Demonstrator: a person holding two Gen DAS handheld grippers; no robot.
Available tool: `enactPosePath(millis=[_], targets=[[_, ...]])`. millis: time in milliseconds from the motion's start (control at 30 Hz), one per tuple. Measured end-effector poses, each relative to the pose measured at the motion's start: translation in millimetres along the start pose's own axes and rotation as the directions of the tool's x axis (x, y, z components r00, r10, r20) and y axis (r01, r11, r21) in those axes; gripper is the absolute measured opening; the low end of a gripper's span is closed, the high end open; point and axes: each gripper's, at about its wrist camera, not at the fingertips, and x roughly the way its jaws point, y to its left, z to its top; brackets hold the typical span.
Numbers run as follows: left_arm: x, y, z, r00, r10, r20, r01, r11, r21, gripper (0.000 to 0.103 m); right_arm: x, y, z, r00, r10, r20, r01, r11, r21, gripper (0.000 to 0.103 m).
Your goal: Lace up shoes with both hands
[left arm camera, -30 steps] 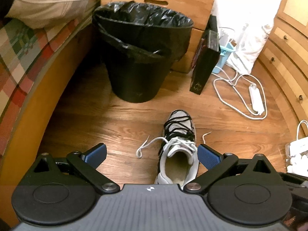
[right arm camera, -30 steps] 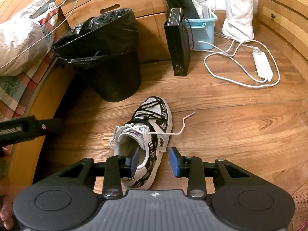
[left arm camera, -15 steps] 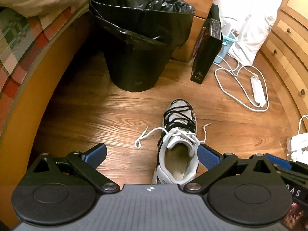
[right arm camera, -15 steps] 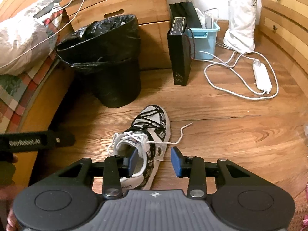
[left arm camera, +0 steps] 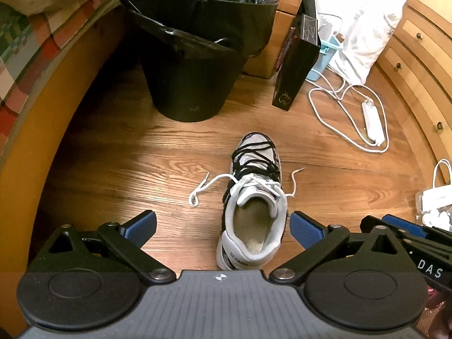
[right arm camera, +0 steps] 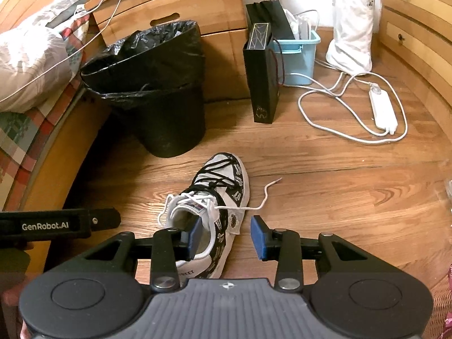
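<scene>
A white and black sneaker (left arm camera: 254, 206) stands on the wooden floor, toe pointing away, with its white lace untied. One loose lace end (left arm camera: 199, 190) curls to the shoe's left and the other lace end (left arm camera: 295, 179) trails right. My left gripper (left arm camera: 223, 227) hangs wide open above the heel with nothing between its blue pads. In the right wrist view the sneaker (right arm camera: 217, 203) sits left of centre, and its right lace end (right arm camera: 264, 195) runs out over the floor. My right gripper (right arm camera: 226, 238) is open, its left pad over the shoe's collar.
A black lined bin (left arm camera: 195, 56) stands beyond the shoe, with a black paper bag (left arm camera: 296, 62) to its right. A white power strip and cable (left arm camera: 370, 118) lie on the floor right. A bed frame (left arm camera: 36, 147) runs along the left; drawers (left arm camera: 418, 65) line the right.
Both grippers have pulled back and risen a little, so the shoe sits further forward in each view. The left gripper's arm has come further into the right wrist view. Neither gripper has changed state.
</scene>
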Motion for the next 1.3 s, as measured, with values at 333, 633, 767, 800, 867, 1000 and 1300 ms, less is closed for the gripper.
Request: enactPosePath(millis=[333, 633, 767, 800, 867, 1000, 1300], targets=[[1.5, -1.6, -1.2, 1.000, 0.002, -0.005, -0.002, 1.000, 0.010, 0.103, 2.4, 0.0, 0.4, 1.000, 0.005, -0.016, -0.005, 1.000, 0.008, 0.042], [2.2, -0.1, -1.7, 1.000, 0.008, -0.003, -0.008, 1.000, 0.007, 0.103, 4.6, 3.4, -1.5, 1.000, -0.002, -0.029, 0.002, 1.000, -0.007, 0.042], [3.9, -0.6, -2.2, 1.000, 0.004, -0.009, -0.004, 1.000, 0.013, 0.103, 4.8, 3.2, -0.7, 1.000, -0.010, -0.026, 0.010, 1.000, -0.007, 0.042], [3.9, -1.1, -2.8, 1.000, 0.007, -0.008, -0.007, 1.000, 0.015, 0.103, 5.9, 3.7, -0.7, 0.999, -0.015, -0.029, 0.015, 1.000, -0.009, 0.042], [3.8, -2.0, -3.5, 1.000, 0.007, -0.005, -0.007, 1.000, 0.021, 0.103, 8.5, 4.9, -1.7, 0.999, -0.028, -0.038, 0.027, 1.000, -0.015, 0.042], [5.2, -5.4, -4.7, 1.000, 0.009, -0.004, -0.009, 0.999, 0.038, 0.103, 12.0, 5.6, -4.4, 0.998, -0.048, -0.051, 0.047, 0.999, -0.022, 0.042], [6.9, -10.7, -8.7, 1.000, 0.017, 0.000, -0.016, 0.998, 0.068, 0.103, 12.9, 1.7, -8.1, 0.996, -0.063, -0.060, 0.062, 0.998, -0.012, 0.042]])
